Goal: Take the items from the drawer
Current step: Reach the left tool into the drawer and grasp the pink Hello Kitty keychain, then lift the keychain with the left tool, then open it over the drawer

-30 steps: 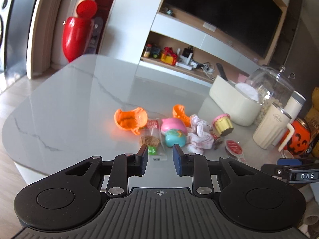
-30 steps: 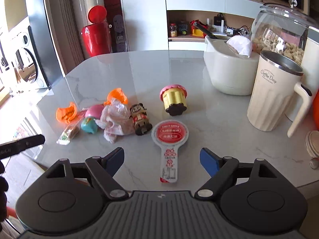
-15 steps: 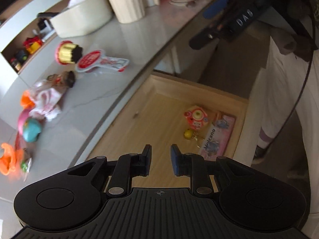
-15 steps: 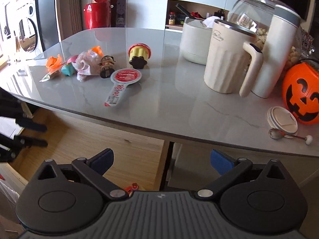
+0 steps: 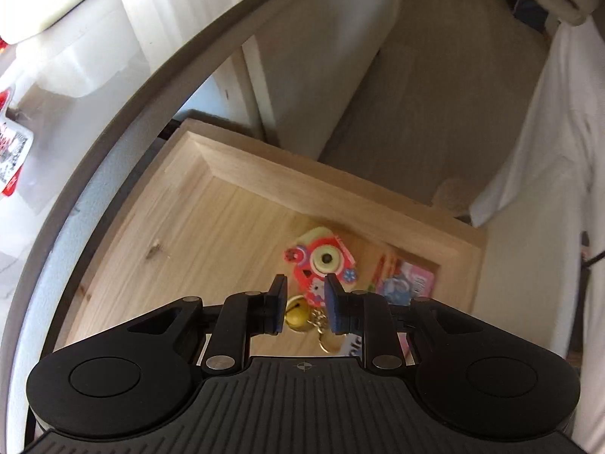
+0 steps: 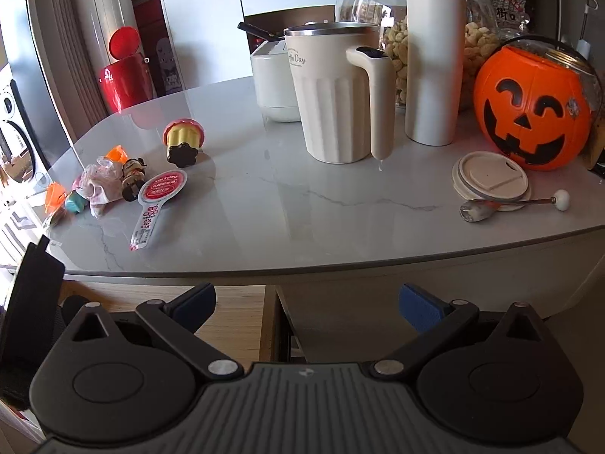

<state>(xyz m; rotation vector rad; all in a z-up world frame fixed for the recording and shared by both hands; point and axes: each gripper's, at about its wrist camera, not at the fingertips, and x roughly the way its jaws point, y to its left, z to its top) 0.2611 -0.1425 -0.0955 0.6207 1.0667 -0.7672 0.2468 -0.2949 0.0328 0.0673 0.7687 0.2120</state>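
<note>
Marble surface [image 6: 302,204] spreads ahead of our right tool [image 6: 306,302], and the small toys and packets lying on it look like earlier takings from the drawer. Our left tool [image 5: 304,304], which a second ago faced those same toys across the surface, has swung over the edge and tipped down into the open wooden drawer [image 5: 340,193]. Its jaws are narrowed, having closed a little, but they pinch nothing; the pads stand apart above the contents. Just beyond the left tool's tips lies the red toy camera keychain [image 5: 321,268], with its yellow bell [image 5: 297,316] showing between the jaws, and a pink packet [image 5: 408,283] to their right. Our right tool's jaws have just opened to full spread and are empty, waiting at the surface's edge. We judge the next pick is the keychain, and the left tool must open wider before it can take it.
</note>
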